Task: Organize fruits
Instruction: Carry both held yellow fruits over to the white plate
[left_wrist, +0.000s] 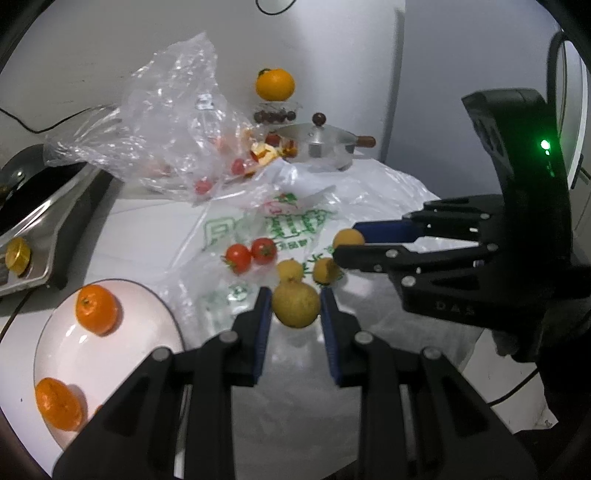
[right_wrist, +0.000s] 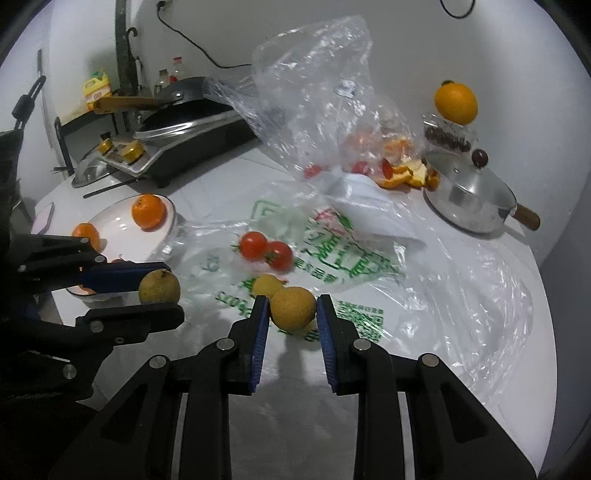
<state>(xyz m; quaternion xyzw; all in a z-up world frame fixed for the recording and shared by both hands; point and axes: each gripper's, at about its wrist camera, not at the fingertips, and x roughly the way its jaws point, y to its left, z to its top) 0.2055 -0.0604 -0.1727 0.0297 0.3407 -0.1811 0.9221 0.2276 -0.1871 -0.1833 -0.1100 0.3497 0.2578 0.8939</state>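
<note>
Between our left gripper (left_wrist: 295, 308) fingers sits a yellow fruit (left_wrist: 296, 304), pinched for lifting toward the plate (left_wrist: 147, 295) lower left; our right gripper (right_wrist: 291, 308) likewise clamps another yellow fruit (right_wrist: 293, 308).

**Left tongs closed on a yellow fruit**

The left tongs (left_wrist: 295, 306) grip a yellow-green fruit (left_wrist: 296, 305) between the blue pads. Just beyond it, the right tongs (left_wrist: 345, 240) hold a smaller yellow fruit (left_wrist: 348, 238) (only partly visible). Two cherry tomatoes (left_wrist: 251, 254) lie on a printed plastic bag (left_wrist: 280, 225). On the left, a white plate (left_wrist: 122, 354) carries two oranges (left_wrist: 96, 309).
</note>
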